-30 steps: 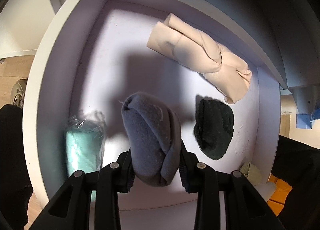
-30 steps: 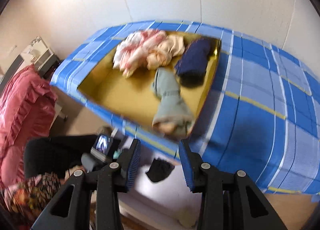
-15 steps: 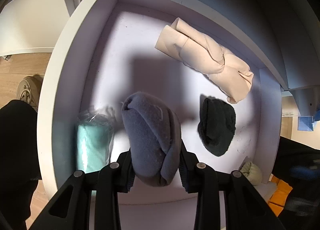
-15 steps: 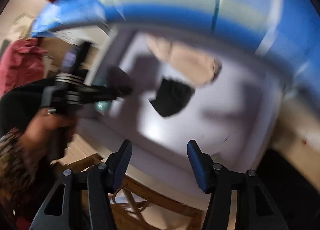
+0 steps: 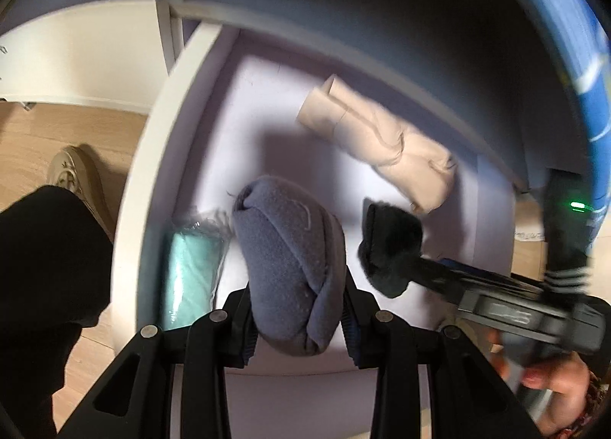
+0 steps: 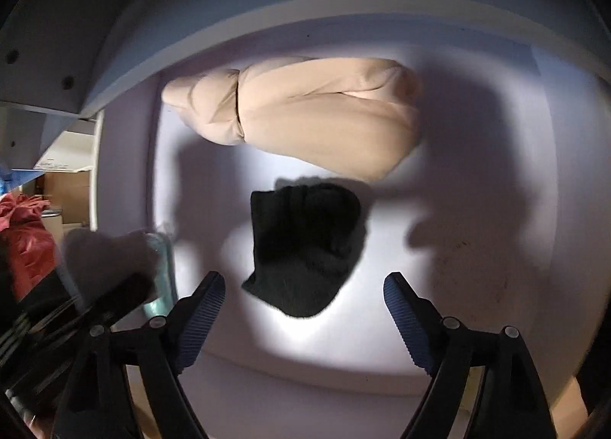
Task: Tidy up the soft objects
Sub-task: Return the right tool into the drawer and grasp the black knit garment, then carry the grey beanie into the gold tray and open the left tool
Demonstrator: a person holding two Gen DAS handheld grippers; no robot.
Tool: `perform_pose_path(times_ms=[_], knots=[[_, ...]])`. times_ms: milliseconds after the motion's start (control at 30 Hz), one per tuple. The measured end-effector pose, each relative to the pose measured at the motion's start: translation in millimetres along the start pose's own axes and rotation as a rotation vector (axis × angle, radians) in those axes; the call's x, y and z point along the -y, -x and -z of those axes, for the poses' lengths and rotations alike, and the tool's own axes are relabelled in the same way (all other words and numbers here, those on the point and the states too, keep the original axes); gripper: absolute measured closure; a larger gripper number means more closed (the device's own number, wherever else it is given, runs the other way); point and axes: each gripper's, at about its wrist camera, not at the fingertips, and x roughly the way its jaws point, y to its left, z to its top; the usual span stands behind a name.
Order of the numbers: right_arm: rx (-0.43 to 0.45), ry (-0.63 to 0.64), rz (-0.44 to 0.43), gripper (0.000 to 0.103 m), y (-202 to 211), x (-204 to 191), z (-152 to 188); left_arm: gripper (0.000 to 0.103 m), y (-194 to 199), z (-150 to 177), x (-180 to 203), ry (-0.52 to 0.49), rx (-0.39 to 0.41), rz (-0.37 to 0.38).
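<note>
White drawer (image 6: 477,210) walls ring both views, its pale floor lit from above. Clamped between the left gripper (image 5: 298,328) pads, a rolled grey fleece bundle (image 5: 286,267) hangs above that floor. Jaws opening and bare, the right gripper (image 6: 305,320) hovers with a folded black knit sock (image 6: 305,248) just ahead of its tips, so a pickup seems in hand; next it must straddle the sock and close. Beyond lies a knotted beige cloth roll (image 6: 305,114). Left of the fleece, a teal packet (image 5: 191,278) is half hidden.
</note>
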Motion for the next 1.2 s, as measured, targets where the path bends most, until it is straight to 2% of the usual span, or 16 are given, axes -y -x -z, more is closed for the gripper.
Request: perform_pose_path(times_ms=[200,233,367,467,567,767,900,1033,1200], knots=[[-0.049,0.031,0.051,0.019,-30,-11,-4,0.068,23,2,-2,-0.010,0.015,-0.013],[-0.058,0.038,0.046,0.024,-34,-11,-3,0.068,25,3,-1,-0.011,0.016,-0.013],[-0.090,0.068,0.039,0.054,-44,-9,2,0.068,28,4,5,-0.028,0.020,-0.013],[-0.109,0.119,0.070,0.060,-45,-8,6,0.068,32,6,16,-0.057,0.025,0.000],[-0.106,0.116,0.115,0.063,-40,0,10,0.068,37,11,26,-0.100,0.026,0.009],[-0.099,0.060,0.195,0.064,-32,27,20,0.068,54,27,56,-0.209,0.026,0.058],[-0.102,-0.007,0.171,0.064,-37,35,26,0.068,73,40,77,-0.294,0.045,0.080],[-0.091,0.018,0.189,0.064,-40,27,34,0.068,98,47,91,-0.343,0.079,0.116],[-0.099,-0.005,0.165,0.064,-43,30,42,0.068,148,51,116,-0.426,0.149,0.174]])
